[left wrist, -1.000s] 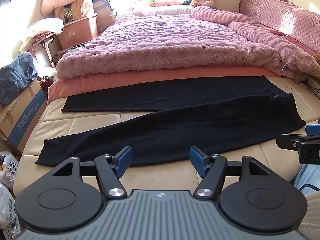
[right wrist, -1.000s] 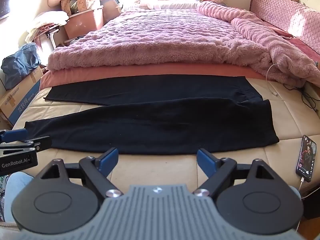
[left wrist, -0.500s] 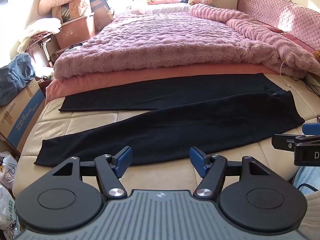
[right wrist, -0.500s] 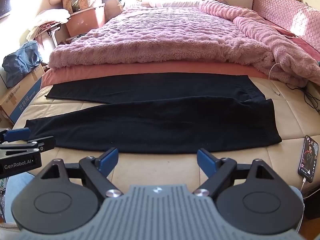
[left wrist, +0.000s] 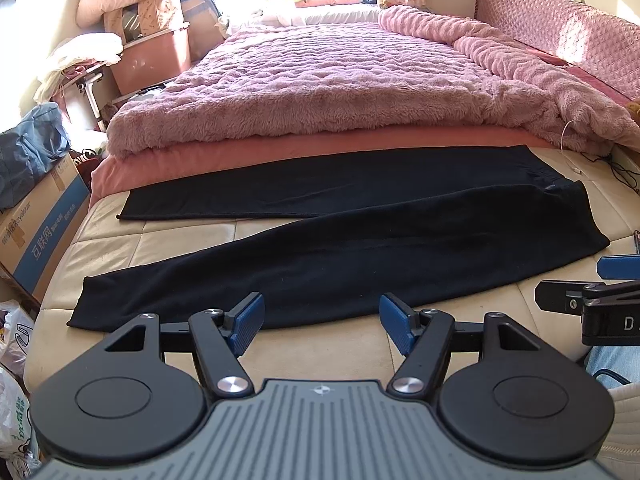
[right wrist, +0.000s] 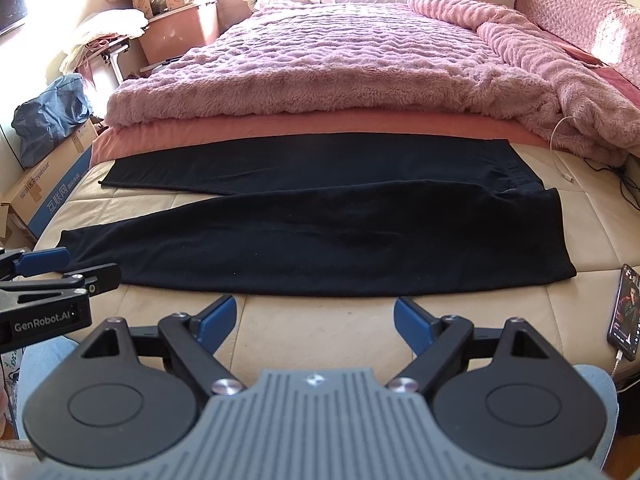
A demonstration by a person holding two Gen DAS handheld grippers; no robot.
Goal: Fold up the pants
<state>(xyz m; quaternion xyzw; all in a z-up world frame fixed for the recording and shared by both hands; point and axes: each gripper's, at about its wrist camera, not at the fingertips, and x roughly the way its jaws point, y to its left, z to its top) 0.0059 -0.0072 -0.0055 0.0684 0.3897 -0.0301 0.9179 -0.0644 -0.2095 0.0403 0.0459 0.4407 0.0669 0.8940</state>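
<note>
Black pants [left wrist: 360, 240] lie flat on the cream mattress [left wrist: 132, 248], legs spread to the left, waistband at the right; they also show in the right wrist view [right wrist: 340, 236]. My left gripper [left wrist: 320, 322] is open and empty, just in front of the near leg's front edge. My right gripper [right wrist: 314, 322] is open and empty, a little short of the pants' near edge. Each gripper shows in the other's view: the right one at the right edge [left wrist: 592, 296], the left one at the left edge [right wrist: 60, 272].
A pink fluffy blanket [left wrist: 340, 80] covers the bed behind the pants. A phone [right wrist: 626, 312] on a charging cable lies at the mattress's right front. Cardboard boxes [left wrist: 44, 216], bags and a storage bin [left wrist: 156, 60] stand left of the bed.
Both grippers have moved slightly forward toward the pants' near edge. The pants have not moved and both grippers stay open.
</note>
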